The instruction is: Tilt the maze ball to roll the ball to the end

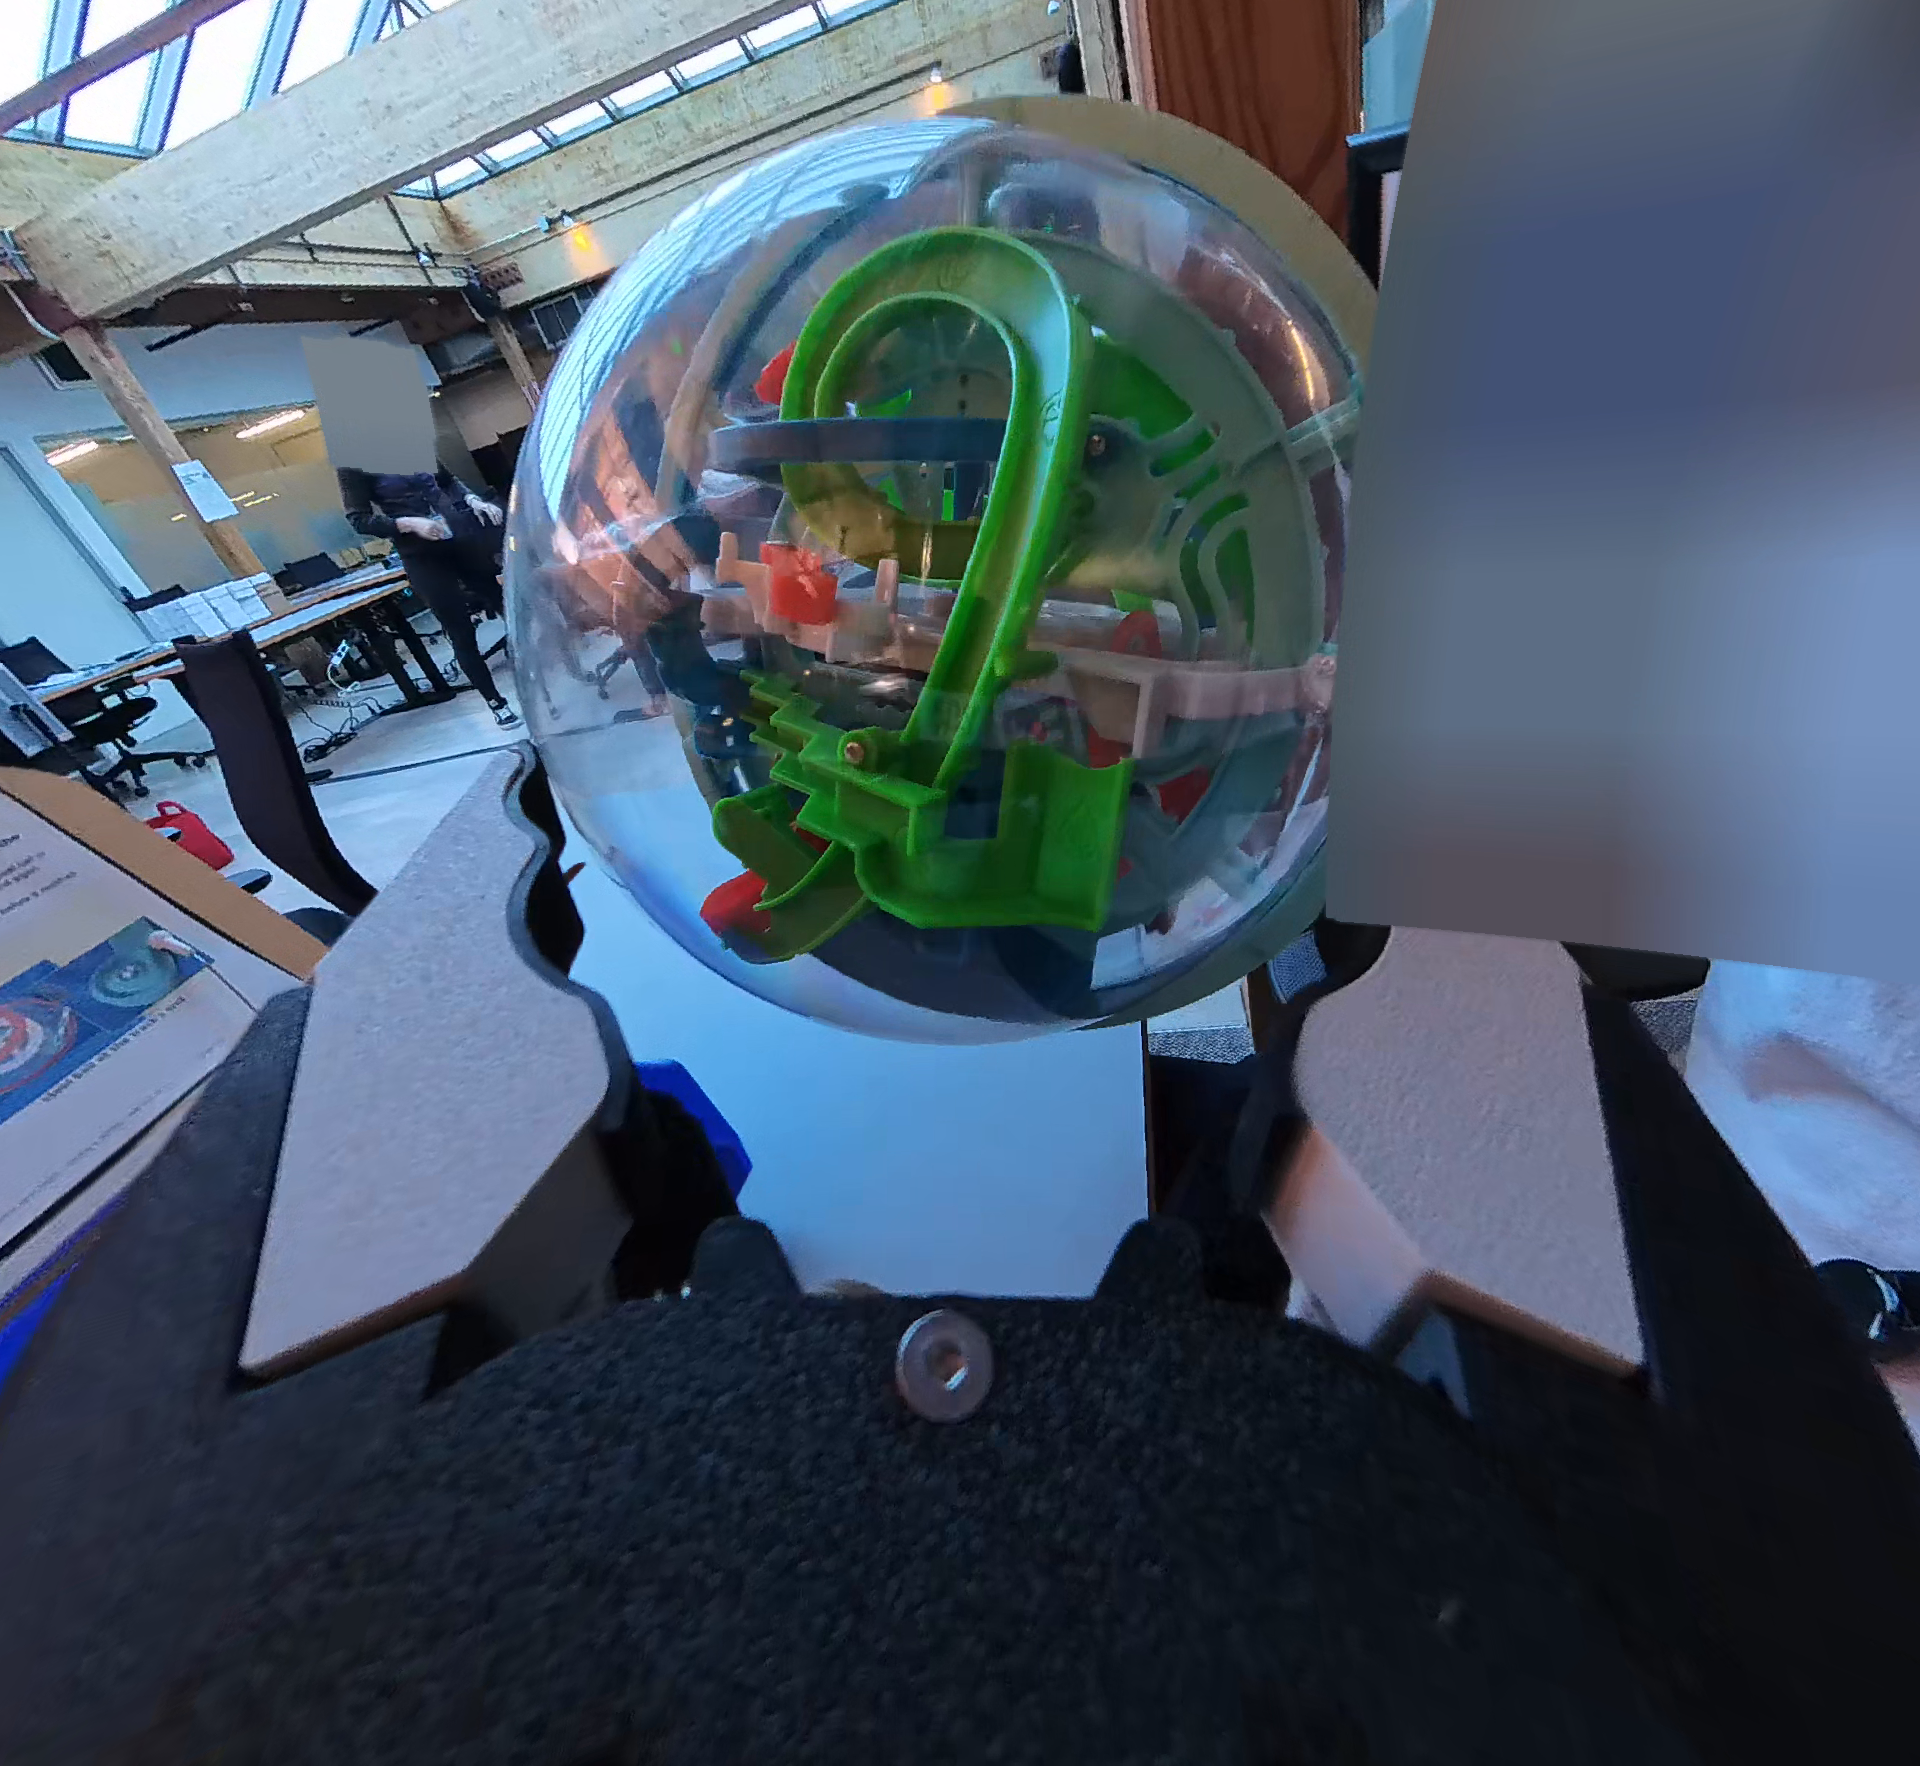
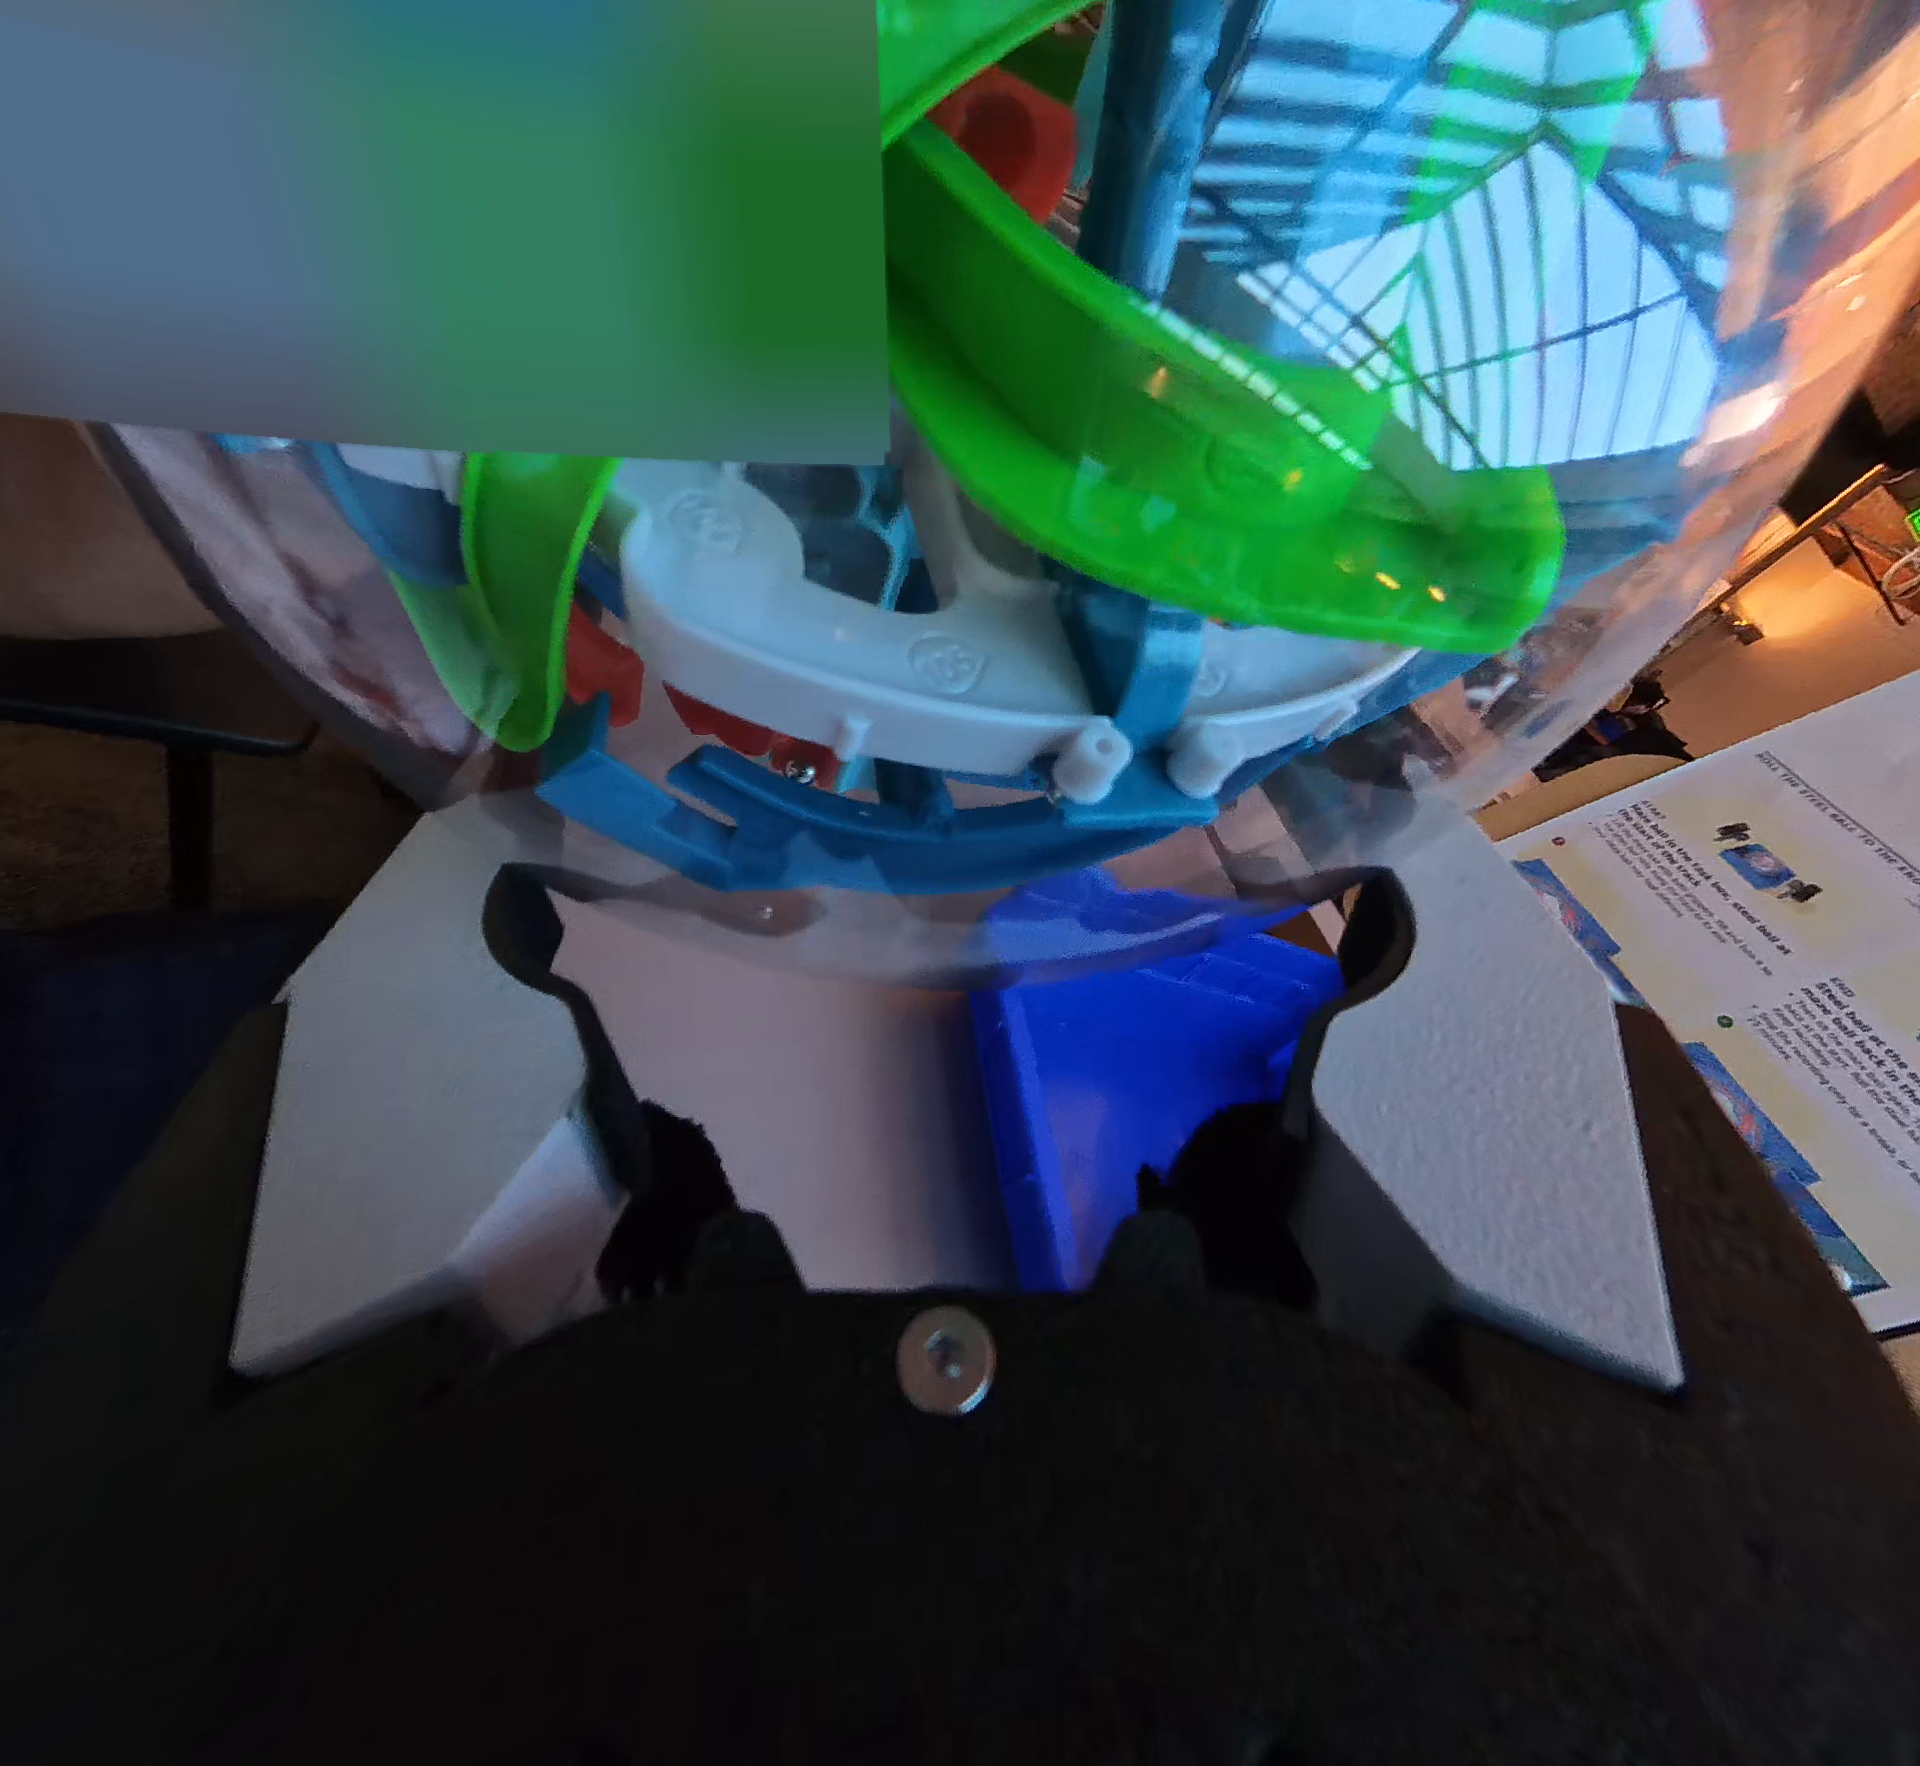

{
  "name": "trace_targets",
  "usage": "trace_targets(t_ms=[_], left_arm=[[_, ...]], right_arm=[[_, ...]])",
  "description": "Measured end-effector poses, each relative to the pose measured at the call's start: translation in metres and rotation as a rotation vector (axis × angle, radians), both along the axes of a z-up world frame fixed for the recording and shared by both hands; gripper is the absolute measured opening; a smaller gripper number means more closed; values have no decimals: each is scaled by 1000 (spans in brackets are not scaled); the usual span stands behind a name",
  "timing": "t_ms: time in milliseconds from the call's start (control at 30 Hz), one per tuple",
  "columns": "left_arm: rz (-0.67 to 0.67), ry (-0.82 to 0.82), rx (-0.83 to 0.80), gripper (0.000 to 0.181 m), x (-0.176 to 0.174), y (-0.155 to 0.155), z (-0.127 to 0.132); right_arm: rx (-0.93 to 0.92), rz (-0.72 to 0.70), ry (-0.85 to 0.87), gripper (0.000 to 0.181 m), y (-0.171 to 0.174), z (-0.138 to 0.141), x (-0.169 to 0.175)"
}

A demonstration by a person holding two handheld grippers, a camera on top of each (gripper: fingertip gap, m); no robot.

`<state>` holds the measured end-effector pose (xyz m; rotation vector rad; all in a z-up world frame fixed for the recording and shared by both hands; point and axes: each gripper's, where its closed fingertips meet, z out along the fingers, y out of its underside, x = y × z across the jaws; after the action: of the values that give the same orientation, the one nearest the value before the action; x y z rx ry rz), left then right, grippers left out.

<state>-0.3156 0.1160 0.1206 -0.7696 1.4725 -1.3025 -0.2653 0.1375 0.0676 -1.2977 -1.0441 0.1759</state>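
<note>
Maze ball (image 1: 935,573): clear plastic sphere; green curved tracks inside

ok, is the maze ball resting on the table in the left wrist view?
No, the maze ball is up in the air, with the table visible well beneath it.

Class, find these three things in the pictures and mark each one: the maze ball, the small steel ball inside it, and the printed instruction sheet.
maze ball (image 1: 644,511), left wrist view, on its clear shell.
steel ball (image 2: 801,768), right wrist view, on the ball itself.
instruction sheet (image 2: 1766,885), right wrist view, on the page's surface.
</note>
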Motion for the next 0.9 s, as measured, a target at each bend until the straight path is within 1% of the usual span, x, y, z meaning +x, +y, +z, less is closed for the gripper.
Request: trace_targets(t_ms=[167, 500, 600, 767, 900], left_arm=[[-7, 15, -14, 143, 3, 5, -8], [-22, 20, -28, 144, 6, 9, -12], [-29, 21, -44, 144, 6, 9, -12], [2, 15, -14, 144, 7, 8, -9], [8, 24, -16, 144, 7, 8, -10]], right_arm=[[-25, -13, -25, 151, 2, -5, 5], [-26, -14, -26, 151, 3, -6, 8], [-27, -7, -14, 152, 2, -4, 7], [-31, -14, -18, 151, 6, -10, 8], [-27, -2, -7, 151, 6, -9, 7]])
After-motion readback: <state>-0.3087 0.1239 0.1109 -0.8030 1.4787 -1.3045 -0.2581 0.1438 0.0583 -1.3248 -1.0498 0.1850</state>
